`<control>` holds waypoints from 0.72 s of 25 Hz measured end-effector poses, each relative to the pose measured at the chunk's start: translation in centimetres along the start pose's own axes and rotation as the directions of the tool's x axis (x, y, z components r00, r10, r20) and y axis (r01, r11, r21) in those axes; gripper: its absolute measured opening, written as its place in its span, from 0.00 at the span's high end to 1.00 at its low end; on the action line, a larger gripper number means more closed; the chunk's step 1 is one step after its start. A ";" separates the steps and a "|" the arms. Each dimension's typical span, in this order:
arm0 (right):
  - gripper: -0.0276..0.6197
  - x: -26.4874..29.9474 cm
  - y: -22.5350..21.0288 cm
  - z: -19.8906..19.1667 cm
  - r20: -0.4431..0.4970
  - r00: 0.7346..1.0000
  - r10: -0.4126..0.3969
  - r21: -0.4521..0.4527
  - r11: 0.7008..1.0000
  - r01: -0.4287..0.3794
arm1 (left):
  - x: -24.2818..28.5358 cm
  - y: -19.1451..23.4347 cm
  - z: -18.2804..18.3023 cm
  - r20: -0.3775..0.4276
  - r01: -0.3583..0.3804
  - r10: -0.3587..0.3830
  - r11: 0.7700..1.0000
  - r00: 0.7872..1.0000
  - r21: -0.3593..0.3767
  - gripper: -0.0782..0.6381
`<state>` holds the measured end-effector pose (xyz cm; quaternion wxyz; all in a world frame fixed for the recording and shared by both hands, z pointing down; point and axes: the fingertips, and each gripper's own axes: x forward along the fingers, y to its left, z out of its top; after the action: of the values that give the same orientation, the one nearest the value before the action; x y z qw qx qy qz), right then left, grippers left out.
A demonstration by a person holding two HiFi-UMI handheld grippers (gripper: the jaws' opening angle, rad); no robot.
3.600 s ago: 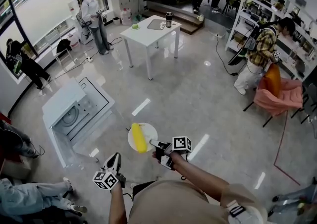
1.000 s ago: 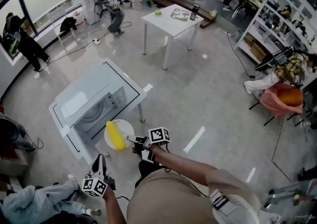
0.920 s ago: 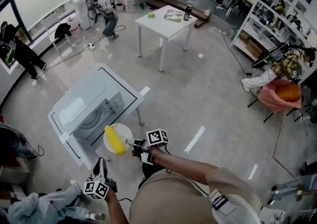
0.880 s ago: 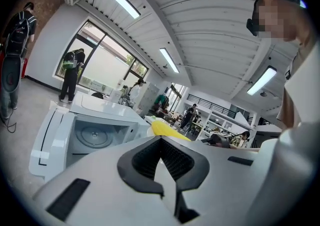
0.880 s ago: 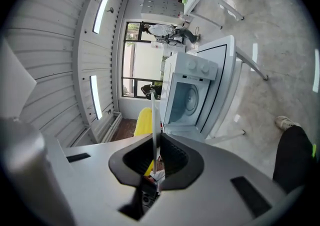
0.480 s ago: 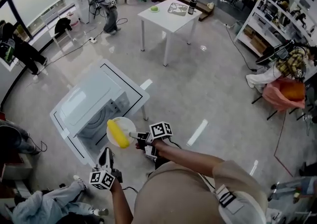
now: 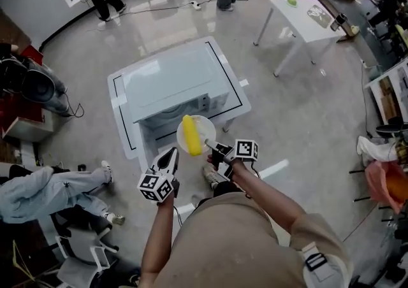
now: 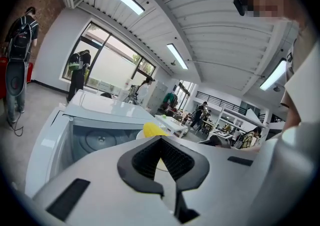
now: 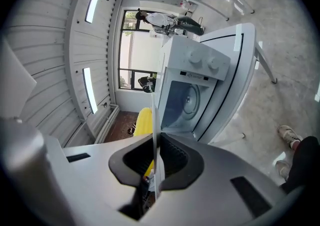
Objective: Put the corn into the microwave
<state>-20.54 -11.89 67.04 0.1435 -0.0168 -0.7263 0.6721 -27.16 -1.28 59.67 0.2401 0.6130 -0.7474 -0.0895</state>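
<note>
A yellow corn cob (image 7: 190,134) lies on a small white plate (image 7: 204,129). My right gripper (image 7: 211,146) is shut on the plate's near rim and holds it just in front of the white microwave (image 7: 169,83). In the right gripper view the plate (image 9: 154,120) shows edge-on between the pads, with the corn (image 9: 143,120) on its left side. The microwave's cavity and turntable (image 9: 187,101) face me with the door open. My left gripper (image 7: 171,154) is shut and empty, below and left of the plate. It points at the cavity (image 8: 97,140), and the corn (image 8: 154,129) shows just beyond its jaws.
The microwave stands on a low white table (image 7: 233,105) edged with black tape. A white table (image 7: 309,13) stands at the back right. A person's outstretched legs (image 7: 57,181) lie on the floor at the left, and other people stand at the back.
Both grippers have come closer to the microwave. The plate with the corn has moved from beside the low table to right in front of the open cavity.
</note>
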 end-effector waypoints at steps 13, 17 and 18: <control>0.91 6.5 -7.6 3.1 -0.069 0.997 -0.029 0.032 0.999 0.031 | 3.6 4.2 -1.6 -0.045 -0.143 0.143 0.990 0.989 -0.008 0.89; 0.91 9.0 -9.6 4.5 -0.068 0.997 -0.030 0.044 0.998 0.033 | 5.3 5.2 -2.0 -0.073 -0.158 0.157 0.987 0.985 -0.006 0.89; 0.91 9.6 -10.1 4.6 -0.073 0.997 -0.033 0.045 0.998 0.037 | 5.5 5.4 -2.2 -0.076 -0.164 0.163 0.986 0.984 -0.015 0.89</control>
<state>-29.08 -15.19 78.45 0.1818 -0.0252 -0.7050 0.6851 -31.60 -4.93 65.27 0.2806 0.5500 -0.7848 -0.0545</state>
